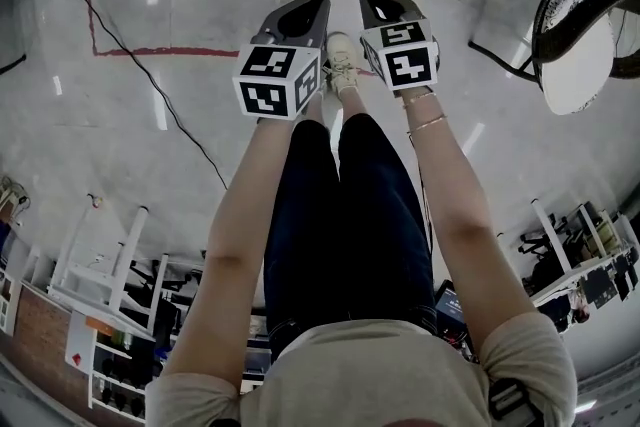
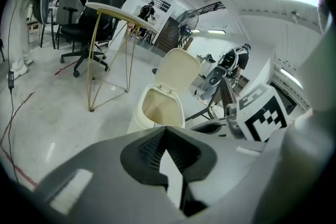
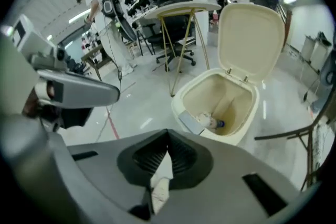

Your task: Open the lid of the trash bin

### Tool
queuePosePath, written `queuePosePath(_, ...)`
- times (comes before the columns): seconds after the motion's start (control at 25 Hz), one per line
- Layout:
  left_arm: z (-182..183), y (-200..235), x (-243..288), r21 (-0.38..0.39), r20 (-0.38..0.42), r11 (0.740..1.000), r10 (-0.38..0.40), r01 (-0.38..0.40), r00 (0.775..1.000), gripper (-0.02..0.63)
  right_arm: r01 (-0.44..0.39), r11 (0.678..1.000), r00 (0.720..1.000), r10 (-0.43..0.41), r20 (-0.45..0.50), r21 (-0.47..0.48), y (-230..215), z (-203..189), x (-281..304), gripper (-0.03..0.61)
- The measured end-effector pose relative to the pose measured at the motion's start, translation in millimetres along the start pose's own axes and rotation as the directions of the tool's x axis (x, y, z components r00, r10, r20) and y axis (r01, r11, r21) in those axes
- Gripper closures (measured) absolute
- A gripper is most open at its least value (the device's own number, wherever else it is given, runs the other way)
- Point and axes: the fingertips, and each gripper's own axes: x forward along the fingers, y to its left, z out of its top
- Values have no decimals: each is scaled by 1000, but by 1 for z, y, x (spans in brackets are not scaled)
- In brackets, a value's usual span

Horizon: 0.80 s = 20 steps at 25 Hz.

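Both sets of fingers are clenched shut on nothing, tips pressed together; left gripper (image 1: 305,10) and right gripper (image 1: 378,3) sit side by side above the floor (image 1: 150,155); the trash bin (image 3: 237,138) stands out ahead of the fingers, not touching them; its lid (image 3: 251,39) is flipped upright; some rubbish (image 3: 210,122) inside.

You wear a pale beige short-sleeved T-shirt (image 1: 360,380), dark navy trousers (image 1: 335,215) and cream lace-up trainers (image 1: 342,60), with two thin bracelets (image 1: 428,111) on your right wrist. Your left grey plastic gripper (image 1: 303,10) and right grey plastic gripper (image 1: 383,5) each bear a white cube with black square markers (image 1: 275,80) and ribbed dark pads (image 2: 147,149)
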Motion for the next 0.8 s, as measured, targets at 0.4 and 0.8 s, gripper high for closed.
queuePosePath(0.4,54,-56,-58,3,43,999,-50,50,998,607,-57,975,984,17,179,217,15,52,-120,574)
queuePosePath(0.8,132,-130,-162,69,158,992,-120,110,980,607,-94,988,918,37,394,124,48,152,-256,574)
